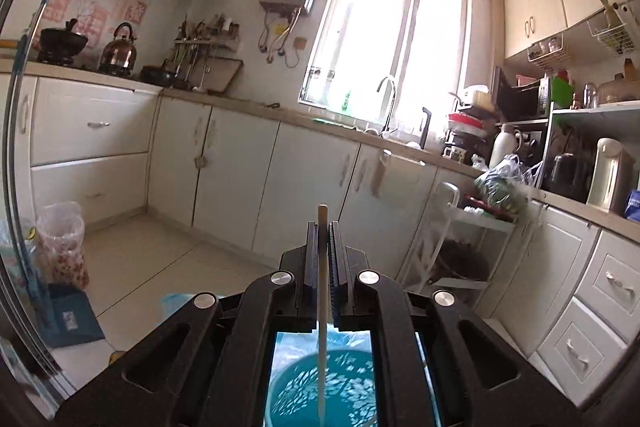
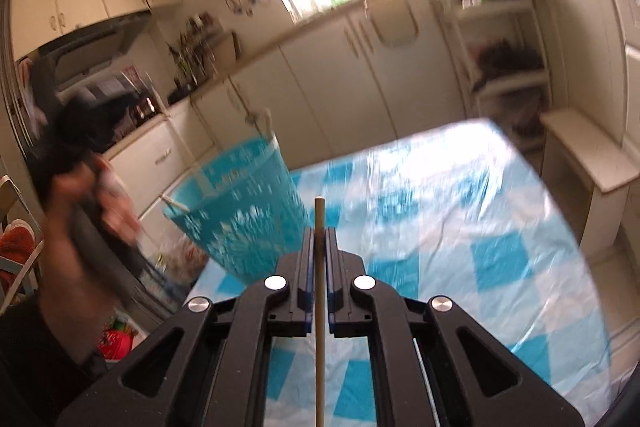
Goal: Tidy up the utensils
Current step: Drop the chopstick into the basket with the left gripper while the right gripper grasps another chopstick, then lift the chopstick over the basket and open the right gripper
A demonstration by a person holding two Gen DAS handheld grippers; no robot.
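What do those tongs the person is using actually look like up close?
Both the left tongs and the right tongs are matte black plastic: angular linkage arms with oblong cut-outs, joined by round silver pivot pins. Their two flat fingers carry blue ribbed pads. No cables show. In the right view, the person's other arm wears a dark sleeve.

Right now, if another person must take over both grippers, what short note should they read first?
Left gripper: shut on a pale chopstick that runs lengthwise between its fingers, above the blue cup.
Right gripper: shut on a wooden chopstick, over the blue-checked tablecloth.
The blue cup stands on the table's left side, with at least one stick already inside it; the picture is too blurred to count them.
Done: both chopsticks picked up.
Left: put both into the cup. No other loose utensils show on the cloth.
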